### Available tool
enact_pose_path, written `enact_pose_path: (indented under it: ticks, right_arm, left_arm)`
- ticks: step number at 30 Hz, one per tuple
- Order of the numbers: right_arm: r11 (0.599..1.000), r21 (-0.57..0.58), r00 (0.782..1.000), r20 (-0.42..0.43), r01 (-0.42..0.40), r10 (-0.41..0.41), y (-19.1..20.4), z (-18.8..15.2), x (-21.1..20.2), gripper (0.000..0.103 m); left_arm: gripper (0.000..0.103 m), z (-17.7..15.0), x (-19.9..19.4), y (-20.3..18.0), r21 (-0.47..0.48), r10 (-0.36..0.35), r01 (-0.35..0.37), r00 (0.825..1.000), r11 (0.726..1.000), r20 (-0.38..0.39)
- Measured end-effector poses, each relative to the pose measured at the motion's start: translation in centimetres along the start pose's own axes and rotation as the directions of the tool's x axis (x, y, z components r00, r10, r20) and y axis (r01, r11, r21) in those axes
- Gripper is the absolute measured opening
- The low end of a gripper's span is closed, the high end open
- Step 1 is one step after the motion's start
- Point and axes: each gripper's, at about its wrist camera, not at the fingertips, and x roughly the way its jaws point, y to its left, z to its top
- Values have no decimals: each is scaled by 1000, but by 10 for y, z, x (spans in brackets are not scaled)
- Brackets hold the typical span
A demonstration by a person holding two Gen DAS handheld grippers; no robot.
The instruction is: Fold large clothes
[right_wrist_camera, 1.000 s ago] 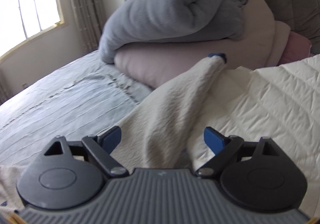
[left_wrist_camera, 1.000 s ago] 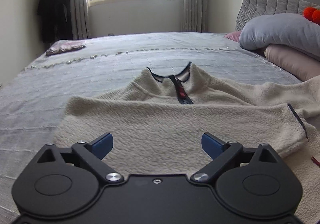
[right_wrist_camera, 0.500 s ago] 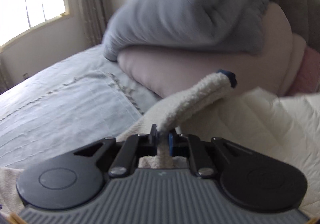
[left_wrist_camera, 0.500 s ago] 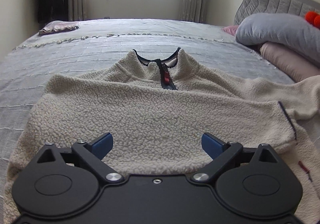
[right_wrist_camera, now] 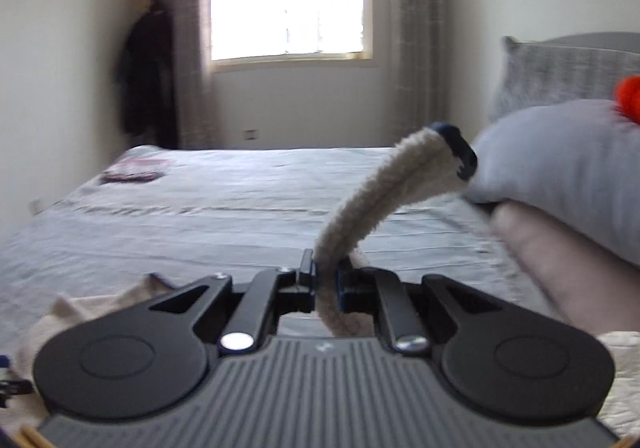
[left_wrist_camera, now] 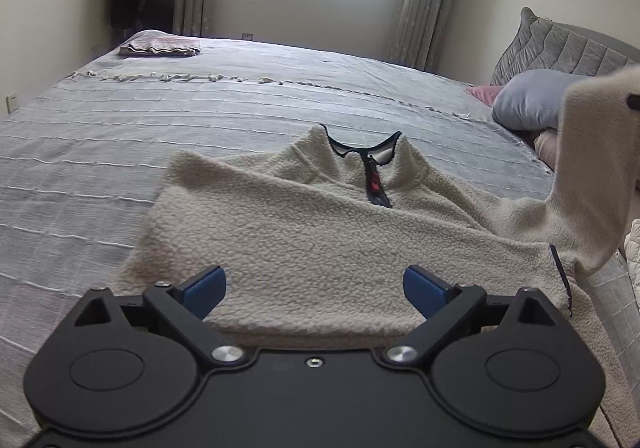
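Observation:
A cream fleece pullover [left_wrist_camera: 320, 240] with a dark-trimmed collar and short zip lies flat on the grey bed [left_wrist_camera: 200, 120], one sleeve folded across its chest. My left gripper [left_wrist_camera: 314, 288] is open and empty, hovering over the pullover's lower part. My right gripper [right_wrist_camera: 325, 280] is shut on the other sleeve [right_wrist_camera: 372, 200], whose dark cuff [right_wrist_camera: 456, 148] sticks up ahead of the jaws. In the left wrist view that lifted sleeve [left_wrist_camera: 588, 168] hangs in the air at the right.
Grey and pink pillows [right_wrist_camera: 560, 184] are stacked at the right by the quilted headboard [left_wrist_camera: 568, 52]. A folded cloth [left_wrist_camera: 160, 46] lies at the bed's far left corner. A dark coat [right_wrist_camera: 146, 76] hangs by the window. A cream quilt [right_wrist_camera: 620, 376] lies at the near right.
My right gripper closed on the sleeve, lifted it off the quilt and swung left toward the window. My left gripper stayed open and drifted over the pullover.

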Motion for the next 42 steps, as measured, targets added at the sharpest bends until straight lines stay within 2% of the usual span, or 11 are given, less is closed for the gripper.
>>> enact_pose_path:
  ticks: [6,13,17,21,22,25,31,35,38,40,42]
  right_arm:
    - [972,-129,976,-123,-195,180,112,-21,38,9]
    - [909,-218,892,-371,-355,259,215,-97,74,9]
    - [893,-226,850,-460,-390,254,234,-140,75,14]
    - [891,-143,822,-468,-432,324,226,-152,60,31]
    - [889,-114,825,-440,-443,355,217,-150,50,42]
    - [906,-52,857,-349,-421,378,187,-142,23,48]
    - [960,54,934,-220,-275,280,122,-134,13,56]
    - [964,166,952,-193,-208,238,83,-138,25,58]
    - [959,218,948,-221,-179,228,66,-148,35,59]
    - [962,219,948,-235,-162,214,62,-153,38,59]
    - [965,214,950,-238,-152,203,60,-155,38,59]
  left_arm:
    - [96,2,-17,19,-21,9,-9,1000,1000,-7]
    - [96,-8,-23,40,-60,34,-37,998,998,-46]
    - [96,-16,-17,46,-54,54,-58,996,997,-76]
    - [96,-19,-12,50,-49,56,-60,994,997,-94]
    - [96,-19,-11,50,-44,52,-56,994,997,-94]
    - [96,-17,-11,50,-38,39,-42,996,998,-78]
    - [94,-9,0,59,-202,-68,65,998,977,-12]
    - [91,-5,31,50,-271,-149,129,987,954,-52]
    - [54,-13,64,34,-269,-114,65,979,961,-170]
    - [45,-16,67,21,-239,-35,-6,985,971,-169]
    - [19,-14,58,0,-176,1,-24,992,984,-129]
